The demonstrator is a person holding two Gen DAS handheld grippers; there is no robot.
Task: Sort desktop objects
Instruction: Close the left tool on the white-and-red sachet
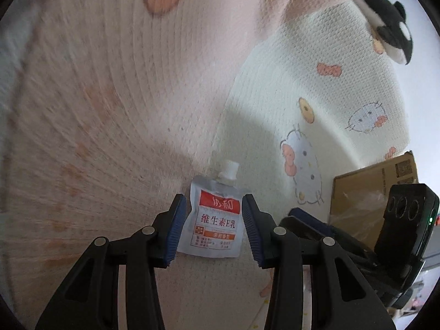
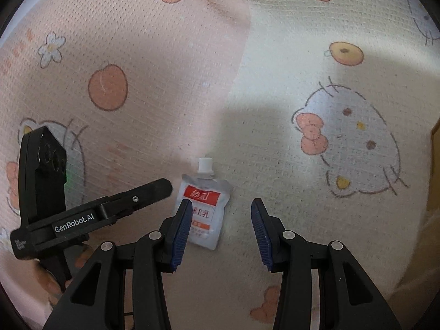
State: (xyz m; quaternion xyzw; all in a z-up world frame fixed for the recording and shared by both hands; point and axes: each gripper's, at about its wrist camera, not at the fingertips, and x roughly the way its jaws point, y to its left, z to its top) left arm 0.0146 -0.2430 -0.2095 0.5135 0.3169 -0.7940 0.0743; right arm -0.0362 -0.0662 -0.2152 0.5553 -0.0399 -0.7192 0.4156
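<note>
My left claw (image 1: 214, 221) stands apart, its blue pads either side of a small white spout pouch (image 1: 213, 220) with a red label, not pressing on it. The pouch lies flat on the cartoon-printed cloth (image 1: 343, 88), cap pointing away from me. My right claw (image 2: 221, 231) is also apart and empty; the pouch (image 2: 202, 211) sits just ahead of its left finger. A cardboard box (image 1: 371, 189) lies to my left claw's right, a plush orca (image 1: 385, 19) far ahead.

Silver spout pouch (image 1: 213, 220), red-white label, white cap, apparently flat on cartoon-print blanket (image 1: 330, 104), spout pointing away.
</note>
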